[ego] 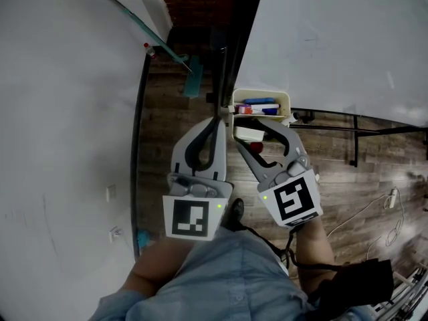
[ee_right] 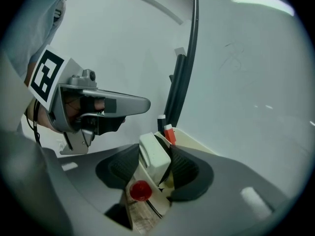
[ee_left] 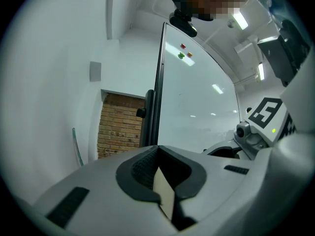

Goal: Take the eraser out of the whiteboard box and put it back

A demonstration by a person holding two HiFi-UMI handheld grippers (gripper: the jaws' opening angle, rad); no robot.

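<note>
Inside the cream box (ego: 286,97) on the whiteboard (ego: 334,45), the eraser (ee_right: 153,155) sits between the wide-apart right claw (ego: 246,129), which should close squarely on its sides before lifting; the left claw (ego: 217,120), jaws together, hovers just left.

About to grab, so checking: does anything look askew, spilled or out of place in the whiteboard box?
Nothing stands out. The eraser sits in the whiteboard box beside the markers, between the right gripper's open jaws. Nothing looks spilled or damaged.

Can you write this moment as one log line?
right gripper open around eraser | eraser in whiteboard box | left gripper shut
</note>
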